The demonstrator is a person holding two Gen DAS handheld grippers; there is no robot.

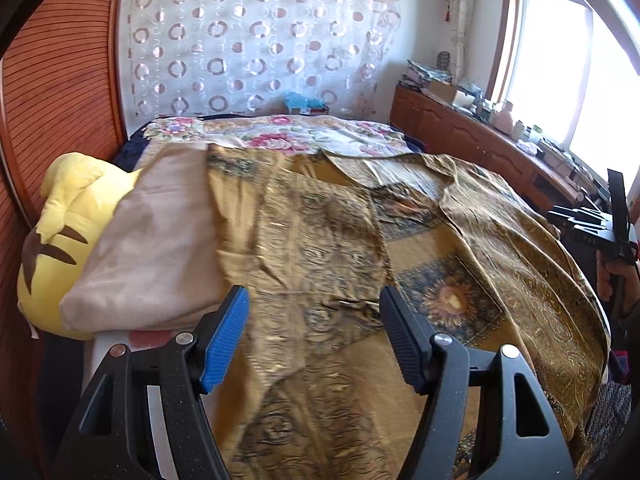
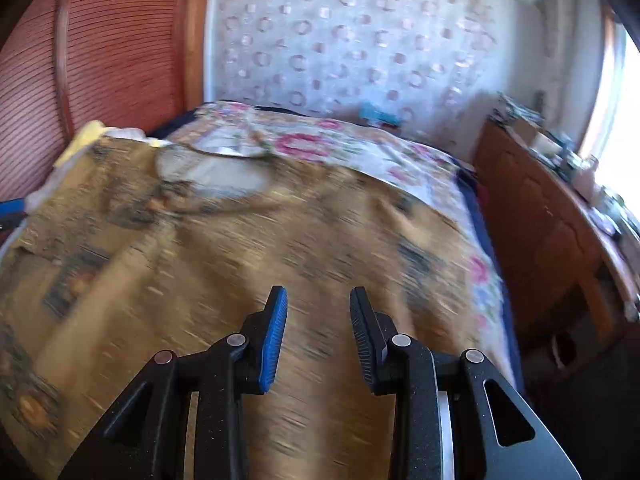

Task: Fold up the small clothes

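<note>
A golden-brown patterned garment (image 1: 320,240) lies spread over the bed, its pale-lined neck opening (image 2: 216,172) towards the far side. My left gripper (image 1: 313,296) hovers over the garment's near part. It is open, its blue pad and black pad wide apart with only cloth below them. My right gripper (image 2: 319,292) hangs above the garment's right half, open with a narrower gap and nothing between the pads; its view is smeared by motion. In the left wrist view the right gripper (image 1: 568,218) shows at the far right edge, held by a hand.
A yellow plush toy (image 1: 60,232) and a beige pillow (image 1: 160,248) lie at the bed's left. A floral bedspread (image 1: 300,136) covers the far part. A ribbed wooden panel (image 1: 60,80) stands on the left. A cluttered wooden cabinet (image 1: 460,132) runs along the right under a window.
</note>
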